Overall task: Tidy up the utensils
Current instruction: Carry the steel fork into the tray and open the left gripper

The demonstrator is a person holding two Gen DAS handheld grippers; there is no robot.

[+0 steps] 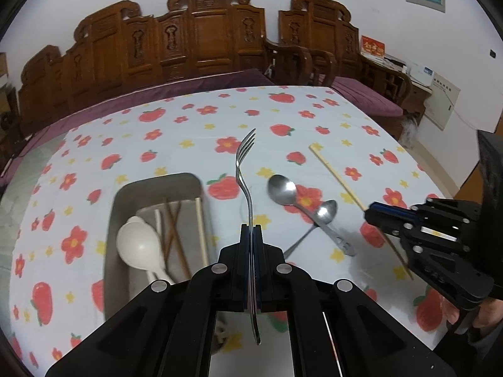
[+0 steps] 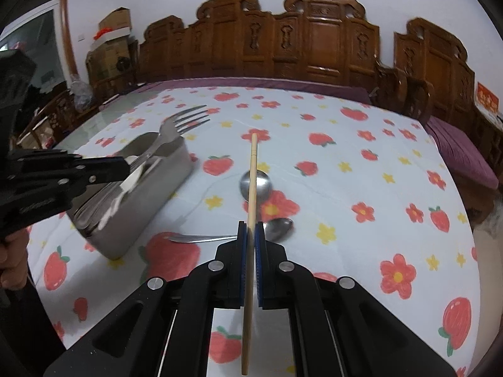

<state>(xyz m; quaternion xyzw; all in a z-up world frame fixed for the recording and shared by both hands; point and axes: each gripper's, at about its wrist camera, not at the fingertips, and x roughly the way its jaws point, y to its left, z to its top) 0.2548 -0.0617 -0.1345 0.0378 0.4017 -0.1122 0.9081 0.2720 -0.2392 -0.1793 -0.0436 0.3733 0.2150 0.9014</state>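
My left gripper (image 1: 251, 231) is shut on a steel fork (image 1: 245, 163), held above the table just right of the grey metal box (image 1: 113, 220). It also shows in the right wrist view (image 2: 125, 165), with the fork (image 2: 185, 119) over the box (image 2: 157, 194). The box holds a white spoon (image 1: 138, 245) and several chopsticks (image 1: 201, 226). My right gripper (image 2: 250, 229) is shut on a pale chopstick (image 2: 252, 169), held above the table; it shows in the left wrist view (image 1: 369, 213) with the chopstick (image 1: 333, 169). Two steel spoons (image 1: 283, 188) (image 1: 325, 213) lie crossed on the cloth.
The table carries a white cloth with a strawberry and flower print (image 1: 345, 116). A carved wooden bench with purple cushions (image 1: 195, 47) stands behind the table. The table's right edge (image 1: 440, 188) drops to the floor.
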